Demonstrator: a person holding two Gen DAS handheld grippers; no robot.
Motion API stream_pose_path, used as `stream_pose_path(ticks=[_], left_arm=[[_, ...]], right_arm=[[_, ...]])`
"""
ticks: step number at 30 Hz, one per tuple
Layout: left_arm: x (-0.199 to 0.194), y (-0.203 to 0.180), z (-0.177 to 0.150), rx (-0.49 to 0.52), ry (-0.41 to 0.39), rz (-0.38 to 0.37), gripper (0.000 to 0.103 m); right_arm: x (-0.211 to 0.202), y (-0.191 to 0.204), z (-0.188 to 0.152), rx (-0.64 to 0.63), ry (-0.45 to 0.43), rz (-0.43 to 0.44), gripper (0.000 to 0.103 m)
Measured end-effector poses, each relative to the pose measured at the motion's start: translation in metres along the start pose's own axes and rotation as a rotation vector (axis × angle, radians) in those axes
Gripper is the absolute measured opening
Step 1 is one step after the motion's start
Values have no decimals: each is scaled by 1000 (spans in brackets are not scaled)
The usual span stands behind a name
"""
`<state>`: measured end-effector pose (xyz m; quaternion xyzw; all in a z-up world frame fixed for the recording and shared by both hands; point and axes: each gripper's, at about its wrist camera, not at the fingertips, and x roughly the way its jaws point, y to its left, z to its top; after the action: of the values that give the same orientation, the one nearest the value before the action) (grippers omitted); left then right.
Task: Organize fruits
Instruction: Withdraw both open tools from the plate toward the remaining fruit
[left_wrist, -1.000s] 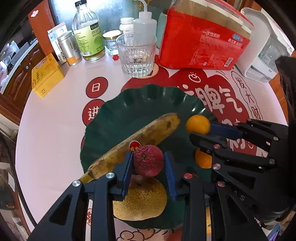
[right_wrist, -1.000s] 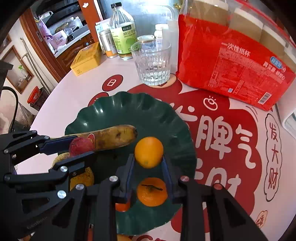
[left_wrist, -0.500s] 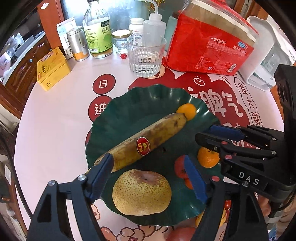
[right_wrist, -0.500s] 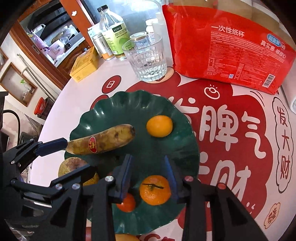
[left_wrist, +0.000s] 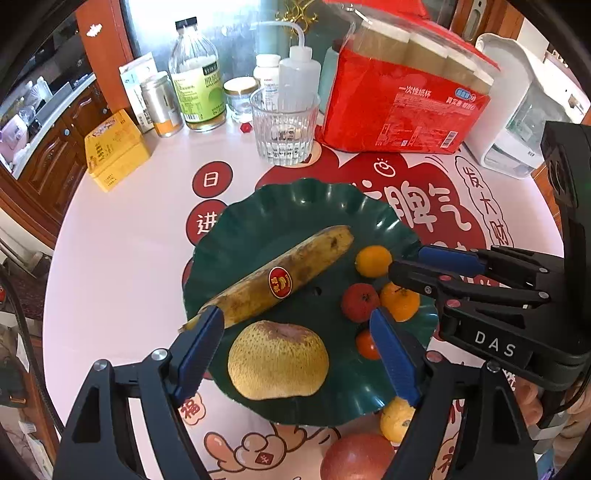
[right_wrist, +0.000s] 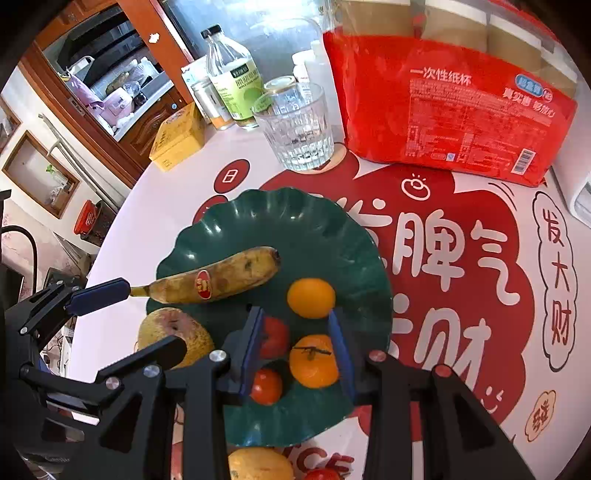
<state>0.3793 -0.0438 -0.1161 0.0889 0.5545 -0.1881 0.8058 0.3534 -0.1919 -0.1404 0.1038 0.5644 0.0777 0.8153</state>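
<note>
Fruit is being gathered on the plate (left_wrist: 295, 206). The step in hand looks like letting go.

The left gripper (left_wrist: 295, 315) is held above the pear (left_wrist: 279, 360). Its jaws have just been opened wide, and nothing is pinched between them. The right gripper (right_wrist: 294, 313) is held over the oranges. Its jaws have just been opened a little. One orange (right_wrist: 314, 360) and a red fruit (right_wrist: 273, 338) are seen below the gap, but nothing is gripped.

Two fruits are left on the table (left_wrist: 129, 258), by the near rim of the plate. One of these should probably be picked up next. A gripper must be brought down over it and shut softly. Then the fruit must be set in a free spot on the plate.

On the plate are counted one banana (left_wrist: 280, 280), one pear, two oranges and two small red fruits. Off the plate are counted one apple (left_wrist: 356, 458) and one yellow fruit (left_wrist: 397, 419).
</note>
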Motion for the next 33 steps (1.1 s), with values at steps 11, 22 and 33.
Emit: stream_pose_path(ticks=[11,22,33], left_arm=[[-51,-8,-8,-7,-55,9,81],[-105,-31,-28,-5,-119,12,84],[-142,-49,-61,-31,-182,18,87]], right_arm=[[-44,8,-9,-2,-53,15,36],[-104,18,-26,-31,-127,35,37],[-149,12,-57,-46,-183,58,42]])
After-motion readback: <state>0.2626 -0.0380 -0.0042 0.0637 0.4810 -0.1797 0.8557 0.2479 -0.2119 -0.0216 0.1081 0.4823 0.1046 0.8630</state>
